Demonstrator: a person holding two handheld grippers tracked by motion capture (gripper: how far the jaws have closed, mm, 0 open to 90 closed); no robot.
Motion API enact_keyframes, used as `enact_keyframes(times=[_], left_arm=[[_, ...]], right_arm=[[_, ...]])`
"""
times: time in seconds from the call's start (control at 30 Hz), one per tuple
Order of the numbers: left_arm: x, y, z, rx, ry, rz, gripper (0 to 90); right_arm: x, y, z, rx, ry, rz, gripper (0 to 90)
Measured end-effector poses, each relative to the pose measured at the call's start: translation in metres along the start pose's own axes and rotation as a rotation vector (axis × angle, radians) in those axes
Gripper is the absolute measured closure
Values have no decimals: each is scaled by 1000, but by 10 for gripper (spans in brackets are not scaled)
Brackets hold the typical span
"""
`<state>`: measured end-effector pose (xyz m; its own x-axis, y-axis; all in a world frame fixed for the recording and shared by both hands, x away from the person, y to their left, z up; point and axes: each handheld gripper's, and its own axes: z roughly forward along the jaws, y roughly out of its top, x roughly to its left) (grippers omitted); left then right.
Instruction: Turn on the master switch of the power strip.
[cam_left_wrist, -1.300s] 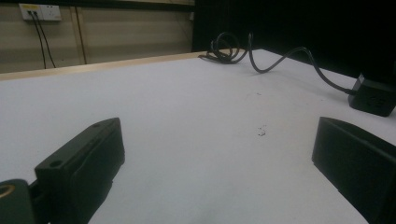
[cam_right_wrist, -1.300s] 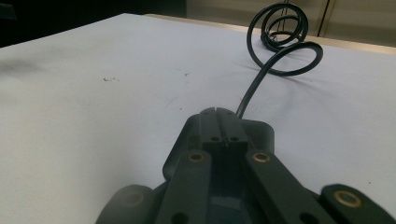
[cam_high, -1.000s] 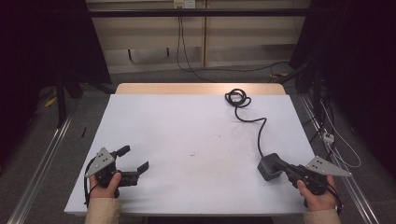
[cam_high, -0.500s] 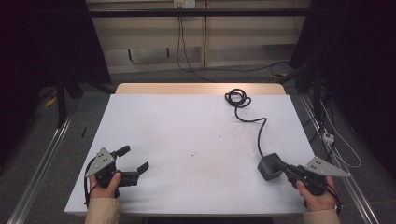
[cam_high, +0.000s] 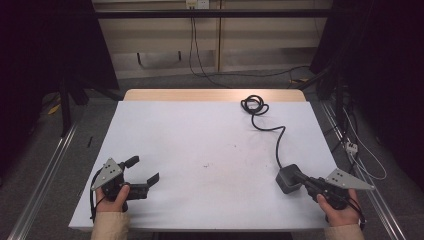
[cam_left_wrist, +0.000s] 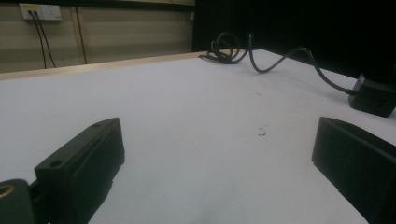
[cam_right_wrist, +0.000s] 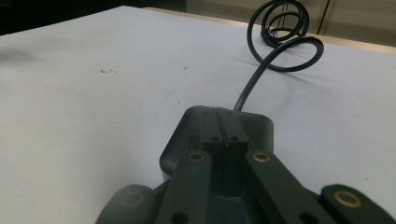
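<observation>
Right gripper (cam_high: 300, 178), near right table (cam_high: 200, 150) edge: jaws closed together, resting atop what looks like a dark grey power adapter (cam_high: 288, 178), rounded block. Black cable (cam_high: 274, 131) runs from it to a coil (cam_high: 254, 105) at the far edge. Left gripper (cam_high: 142, 174), near left: jaws spread wide, empty.

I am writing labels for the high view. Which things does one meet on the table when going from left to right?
Left gripper, open, with the hand holding it → coiled end of the black cable → dark power adapter → right gripper, its jaws together at the adapter.
</observation>
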<state>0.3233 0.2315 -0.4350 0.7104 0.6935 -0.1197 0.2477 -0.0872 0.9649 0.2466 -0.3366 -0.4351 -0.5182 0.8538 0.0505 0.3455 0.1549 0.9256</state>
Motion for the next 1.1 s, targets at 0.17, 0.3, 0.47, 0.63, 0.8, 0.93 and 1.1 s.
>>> enact_keyframes(times=[0.17, 0.3, 0.47, 0.63, 0.8, 0.93, 1.1], left_arm=[[0, 0, 0, 1, 0, 2, 21], [0, 0, 0, 0, 0, -1, 21], [0, 0, 0, 1, -1, 0, 21], [0, 0, 0, 1, -1, 0, 21], [0, 0, 0, -1, 0, 0, 21], [-1, 0, 0, -1, 2, -1, 21], [-1, 0, 0, -2, 3, -1, 21]], right_arm=[[0, 0, 0, -2, 0, -1, 900], [0, 0, 0, -3, 3, 0, 900], [0, 0, 0, -1, 3, -2, 900], [0, 0, 0, 4, 6, -13, 900], [0, 1, 1, 9, 6, -16, 900], [0, 1, 1, 13, 4, -22, 900], [0, 0, 1, 11, 5, -20, 900]])
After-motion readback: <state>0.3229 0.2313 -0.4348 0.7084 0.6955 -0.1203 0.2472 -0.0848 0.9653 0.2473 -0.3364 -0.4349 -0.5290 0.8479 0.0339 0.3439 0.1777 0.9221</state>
